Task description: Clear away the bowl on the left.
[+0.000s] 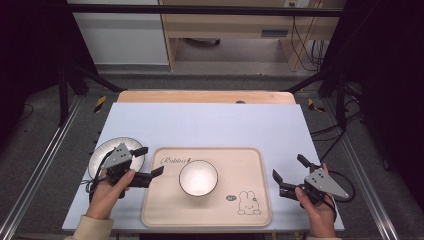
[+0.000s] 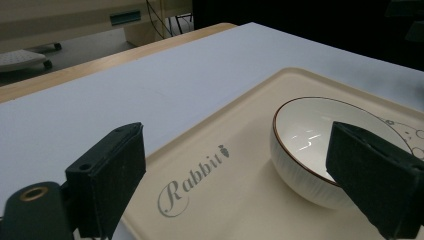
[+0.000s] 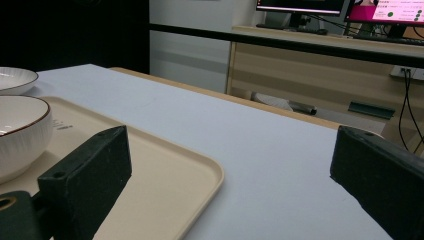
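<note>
A white bowl [image 1: 198, 177] sits in the middle of a beige rabbit tray [image 1: 165, 212]. The left gripper [image 1: 148, 161] is wide open over a white plate [image 1: 102, 150] left of the tray, and the right gripper [image 1: 289, 168] is wide open, holding nothing, right of the tray. The right gripper view shows computer screens [image 3: 345, 7] far behind the table.

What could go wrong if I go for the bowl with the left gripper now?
1. The left gripper hovers open above the plate; dropping low could knock the plate.
2. The white bowl has a smooth glazed rim, so a one-sided pinch may slip or tip it on the tray.
3. The tray's raised lip lies between gripper and bowl; a low approach might catch it and shove the tray.
</note>
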`<state>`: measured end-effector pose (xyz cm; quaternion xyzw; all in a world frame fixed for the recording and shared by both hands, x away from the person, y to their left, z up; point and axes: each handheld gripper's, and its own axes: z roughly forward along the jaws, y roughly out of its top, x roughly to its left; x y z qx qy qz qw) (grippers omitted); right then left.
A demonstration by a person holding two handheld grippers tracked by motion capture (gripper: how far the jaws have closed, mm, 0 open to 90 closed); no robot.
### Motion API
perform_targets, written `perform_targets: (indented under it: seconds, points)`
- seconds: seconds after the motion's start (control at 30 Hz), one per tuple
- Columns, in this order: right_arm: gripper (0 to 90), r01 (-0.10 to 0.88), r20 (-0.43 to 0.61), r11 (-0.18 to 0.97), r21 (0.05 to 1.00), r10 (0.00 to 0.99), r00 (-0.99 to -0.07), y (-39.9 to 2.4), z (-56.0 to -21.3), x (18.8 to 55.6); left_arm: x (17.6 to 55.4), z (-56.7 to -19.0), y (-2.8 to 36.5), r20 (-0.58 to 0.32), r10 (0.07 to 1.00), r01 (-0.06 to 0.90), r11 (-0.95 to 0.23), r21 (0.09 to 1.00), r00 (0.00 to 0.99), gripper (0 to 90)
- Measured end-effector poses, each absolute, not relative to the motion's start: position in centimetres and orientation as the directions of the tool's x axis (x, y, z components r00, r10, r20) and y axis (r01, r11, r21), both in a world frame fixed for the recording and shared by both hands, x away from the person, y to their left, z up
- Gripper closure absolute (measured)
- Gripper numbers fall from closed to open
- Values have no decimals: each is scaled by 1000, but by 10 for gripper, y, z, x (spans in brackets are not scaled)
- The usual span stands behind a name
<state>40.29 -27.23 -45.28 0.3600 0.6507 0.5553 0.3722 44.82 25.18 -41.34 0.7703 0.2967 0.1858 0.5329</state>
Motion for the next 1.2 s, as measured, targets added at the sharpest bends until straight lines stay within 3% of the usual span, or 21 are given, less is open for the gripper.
perform_targets:
  seconds: [0.63,1.2]
  points:
    - [33,53,-87,126,991,882,-464,-272,-453,403,438,-425,293,-26,707,236,-201,951,707,91]
    - [33,57,-85,126,990,881,-466,-271,-453,403,435,-431,304,-56,728,237,-149,960,684,91]
